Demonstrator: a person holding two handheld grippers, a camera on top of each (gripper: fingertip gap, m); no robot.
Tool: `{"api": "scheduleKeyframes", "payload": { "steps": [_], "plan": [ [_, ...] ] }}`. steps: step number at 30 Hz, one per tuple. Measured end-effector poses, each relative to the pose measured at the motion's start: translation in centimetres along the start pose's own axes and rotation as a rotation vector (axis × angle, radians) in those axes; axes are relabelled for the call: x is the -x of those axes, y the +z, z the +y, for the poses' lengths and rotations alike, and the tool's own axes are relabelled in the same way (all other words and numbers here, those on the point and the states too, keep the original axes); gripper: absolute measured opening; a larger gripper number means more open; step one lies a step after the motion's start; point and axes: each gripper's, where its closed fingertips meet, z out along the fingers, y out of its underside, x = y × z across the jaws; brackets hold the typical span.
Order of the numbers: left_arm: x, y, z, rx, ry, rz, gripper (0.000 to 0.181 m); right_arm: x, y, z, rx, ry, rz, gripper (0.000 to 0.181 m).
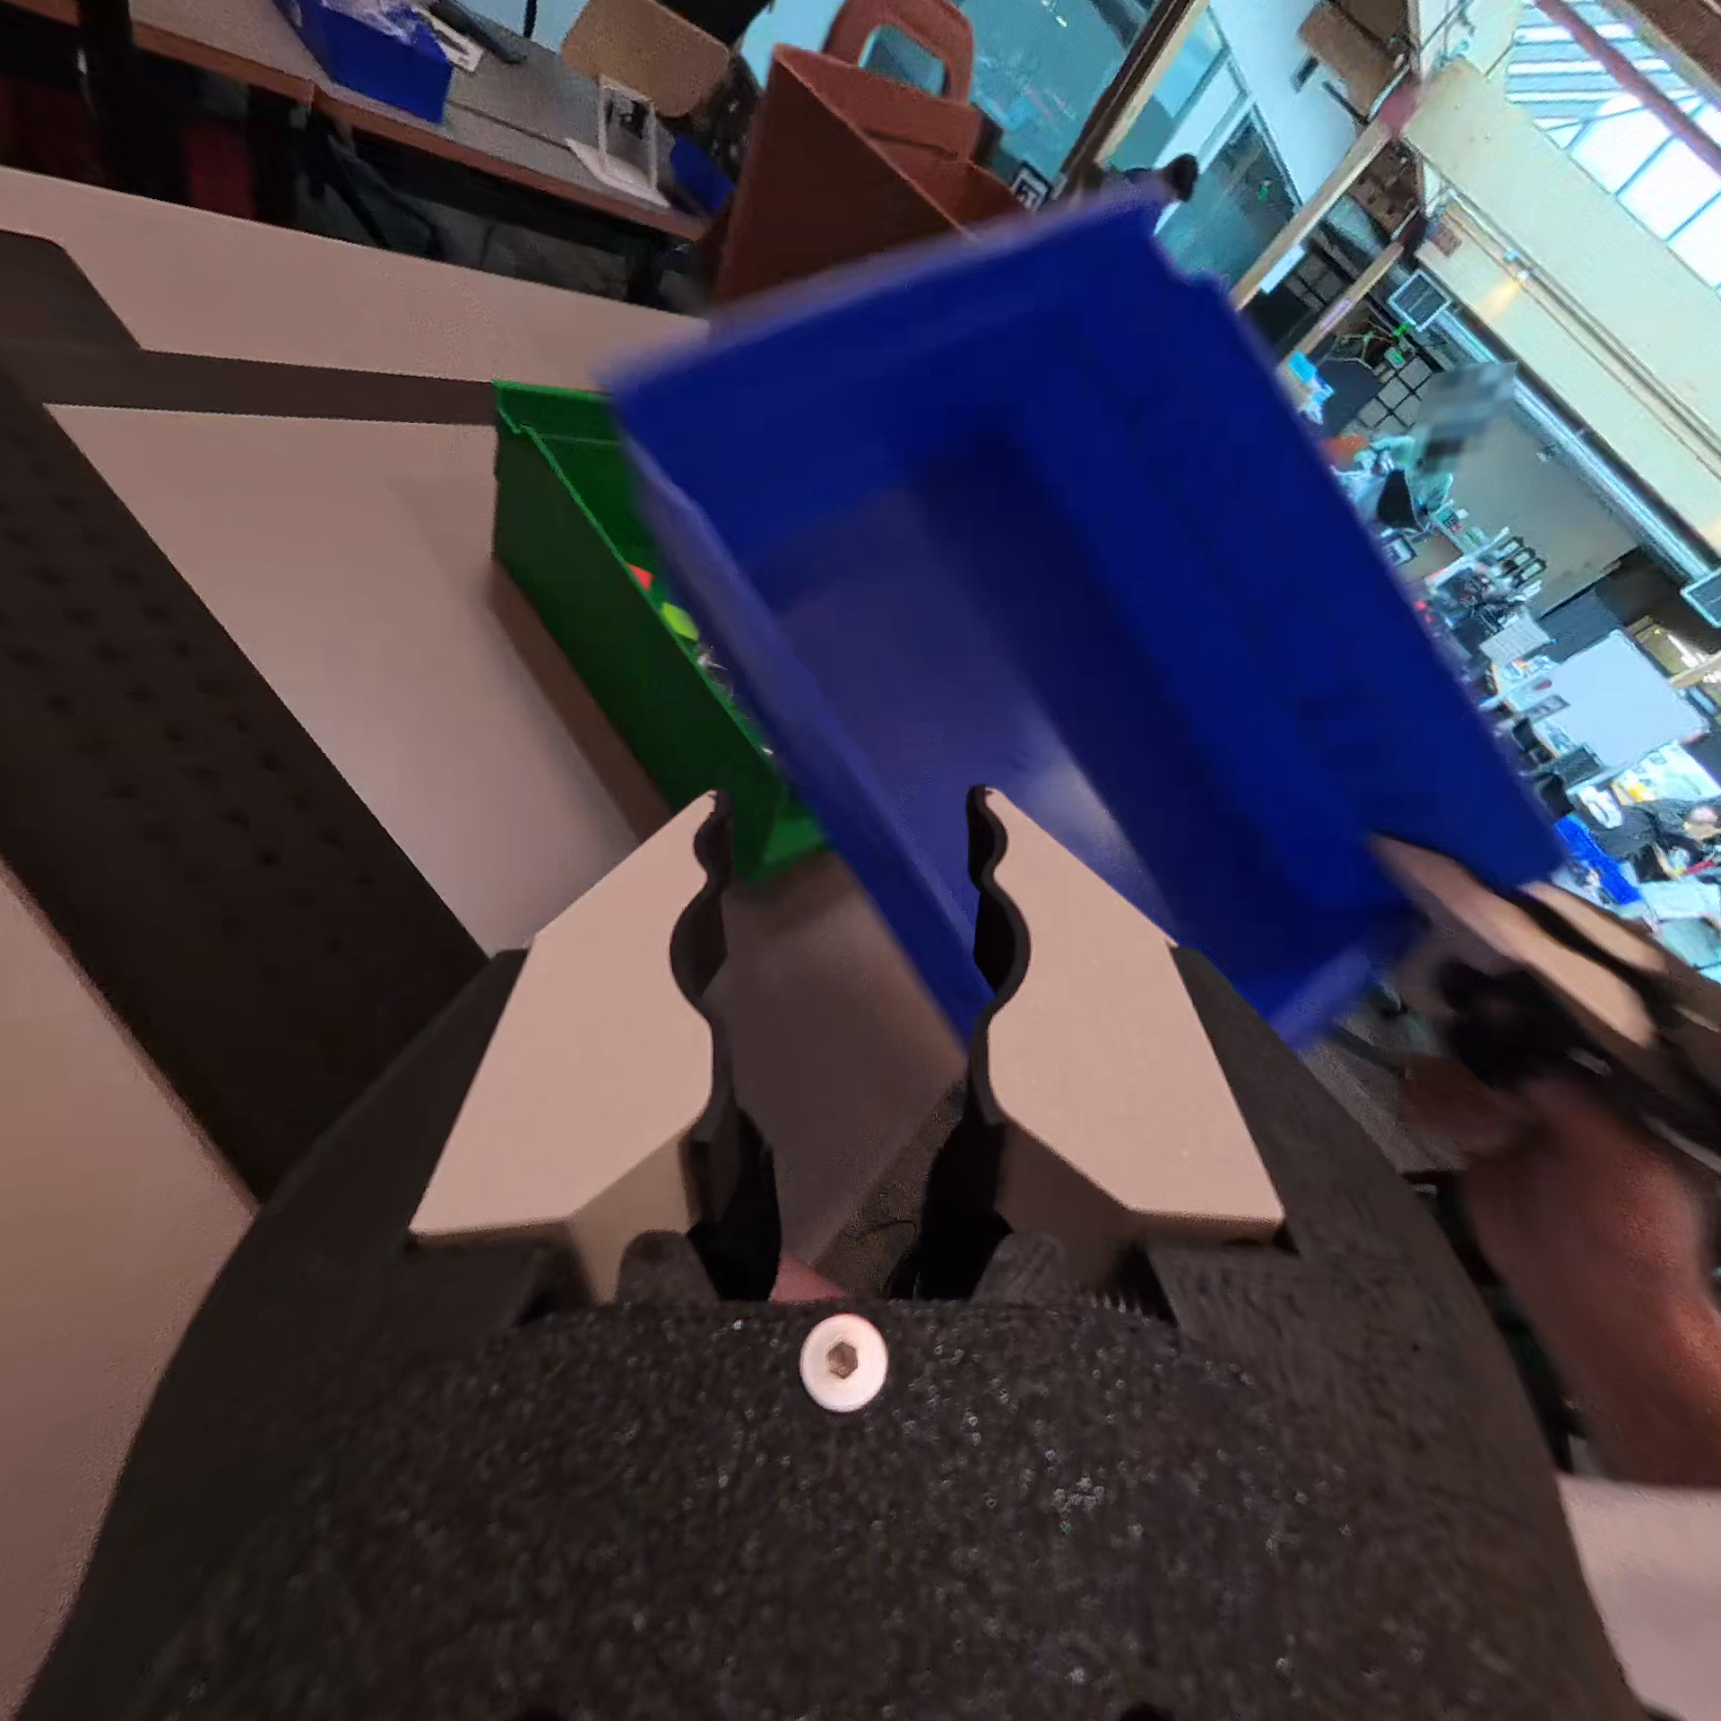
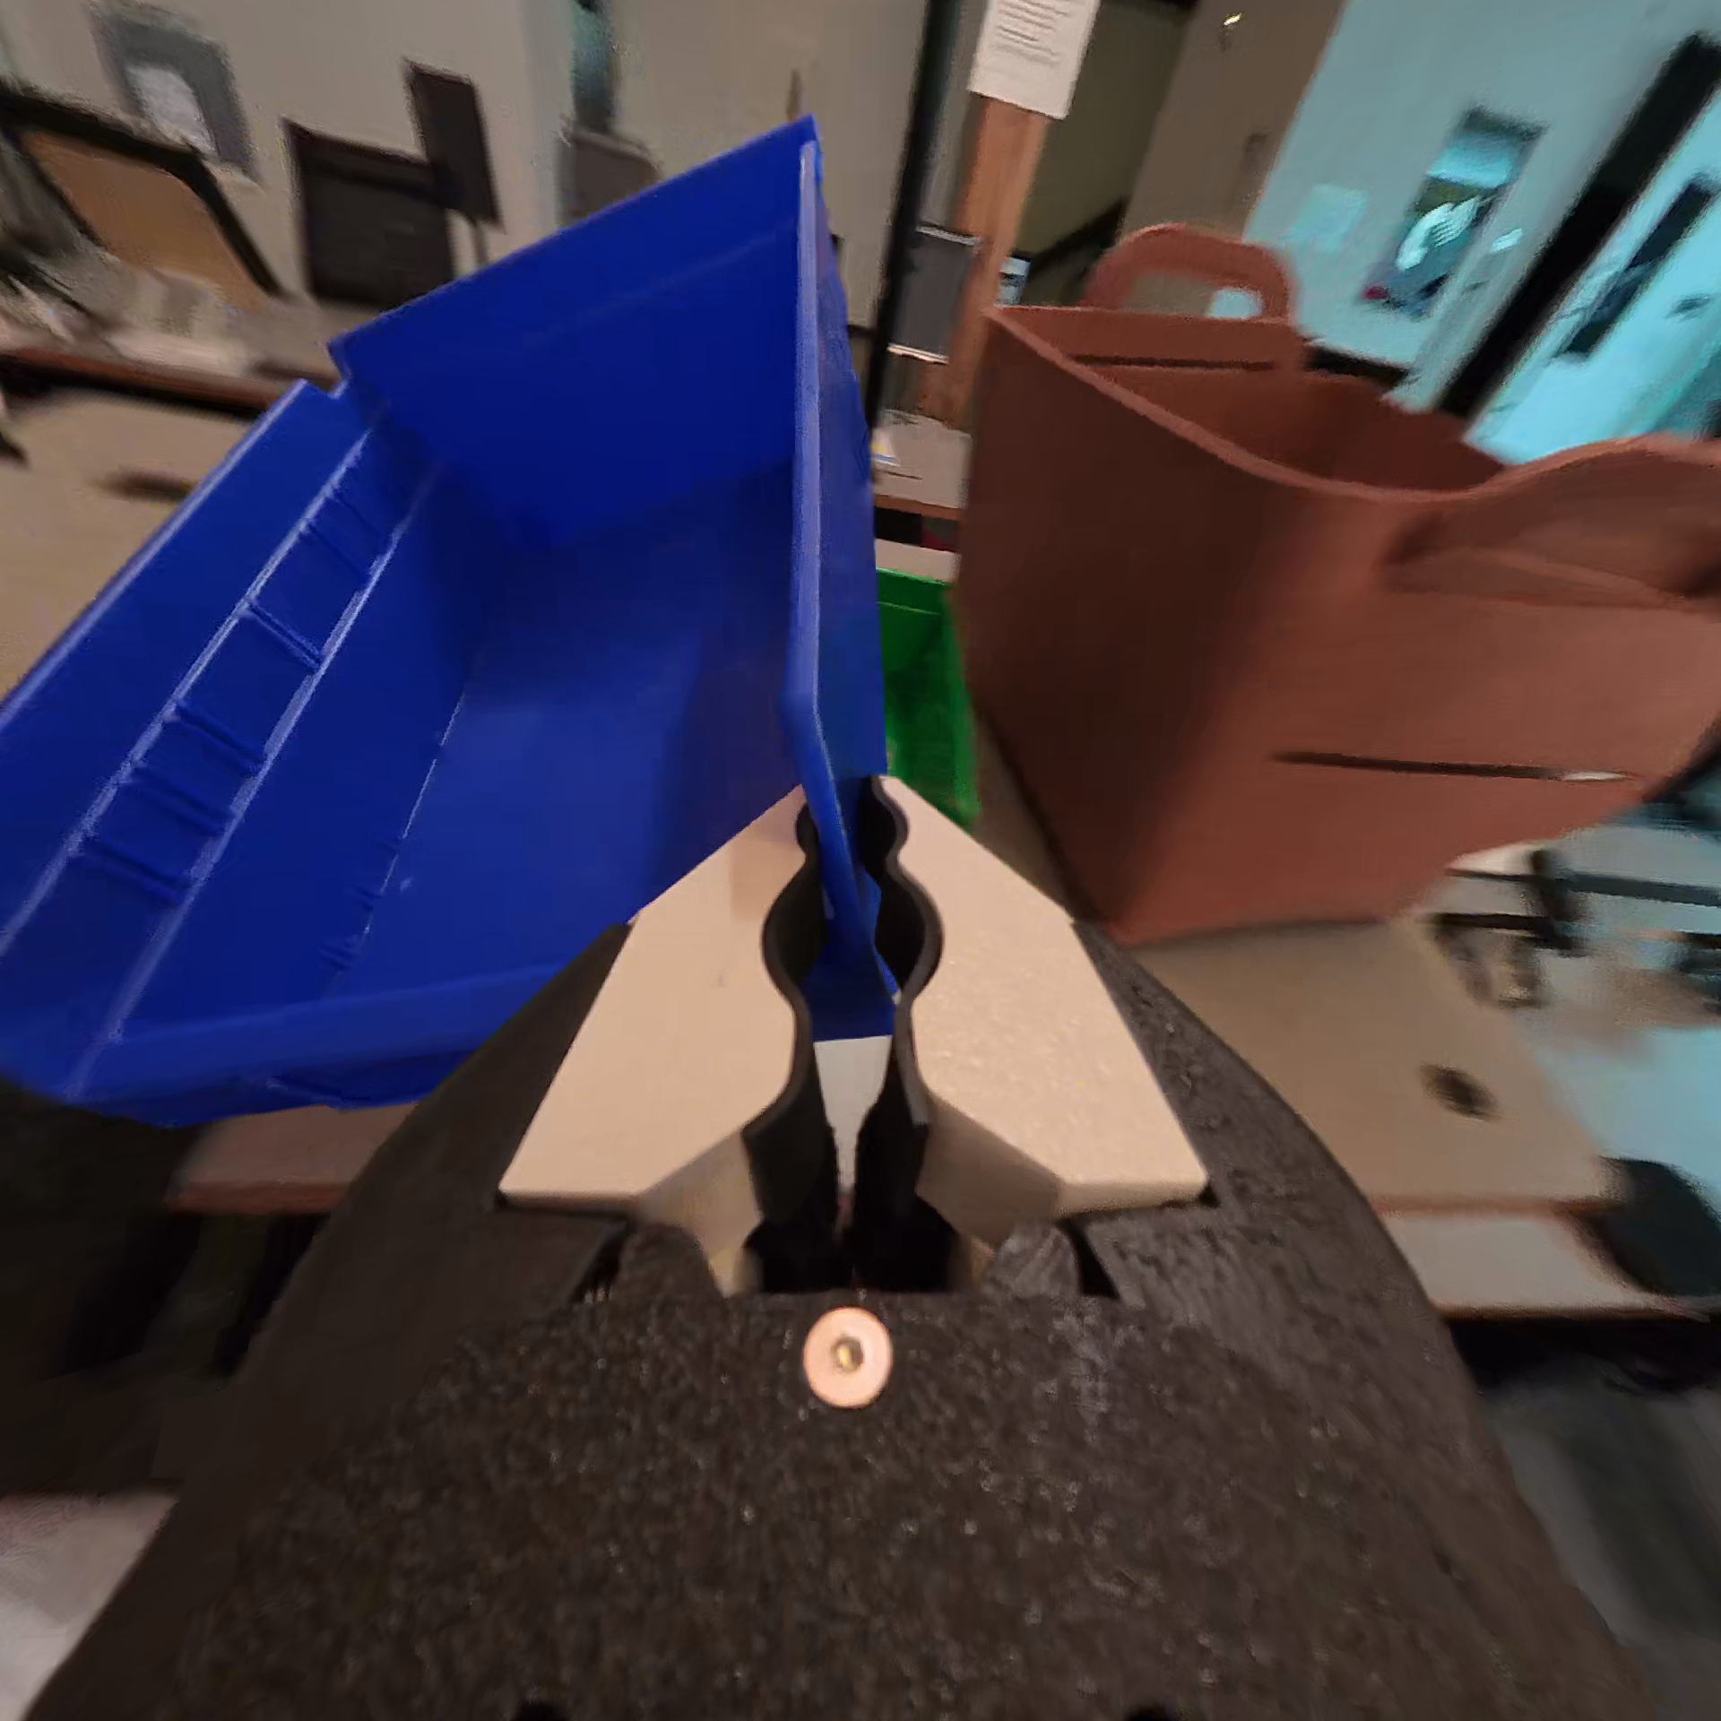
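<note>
My right gripper [image 2: 846, 801] is shut on the side wall of an empty blue plastic bin [image 2: 521, 652] and holds it tilted in the air above the table. In the left wrist view the same blue bin [image 1: 1071, 596] hangs tilted and blurred, with the right gripper [image 1: 1490, 941] clamped on its lower right edge. My left gripper [image 1: 843, 810] is open and empty, just below the blue bin. A green bin [image 1: 596, 596] with small coloured items inside sits on the table behind and beneath the blue bin; a strip of the green bin [image 2: 922, 689] also shows in the right wrist view.
A brown felt basket with handles [image 2: 1304, 633] stands on the table to the right of the bins; it also shows in the left wrist view [image 1: 838, 168]. The beige table [image 1: 307, 577] has dark perforated strips [image 1: 140, 698]. Another blue bin [image 1: 382, 47] sits on a far desk.
</note>
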Motion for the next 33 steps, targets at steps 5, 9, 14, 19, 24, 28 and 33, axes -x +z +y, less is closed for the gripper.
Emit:
{"api": "scheduleKeyframes", "payload": {
  "steps": [5, 9, 14, 19, 24, 28, 33],
  "plan": [
    [6.6, 13.6, 1.8, 0.263, -0.042, -0.036, 0.055, -9.1, -7.2, -0.2, 0.11, -0.335, 0.241, 0.005],
    [9.1, 22.5, 3.5, 0.388, -0.063, -0.133, 0.062, -13.7, -9.8, 2.3, 0.188, -0.39, 0.357, 0.005],
    [10.8, 26.5, 5.4, 0.542, -0.078, -0.224, 0.046, -15.7, -9.2, 5.7, 0.194, -0.268, 0.362, 0.005],
    [14.9, 25.4, 4.3, 0.638, 0.078, -0.464, 0.004, -16.1, -9.2, 7.8, 0.153, -0.103, 0.285, 0.005],
    [17.1, 22.8, 2.0, 0.7, 0.061, -0.475, 0.004, -15.9, -8.6, 9.6, 0.09, 0.088, 0.207, 0.005],
    [18.3, 19.1, -0.6, 0.704, 0.097, -0.528, 0.005, -14.4, -5.2, 10.6, 0.066, 0.154, 0.127, 0.005],
    [22.6, 10.4, -2.8, 0.659, 0.056, -0.648, 0.005, -11.9, 1.3, 11.4, 0.054, 0.225, 0.063, 0.004]
  ]
}}
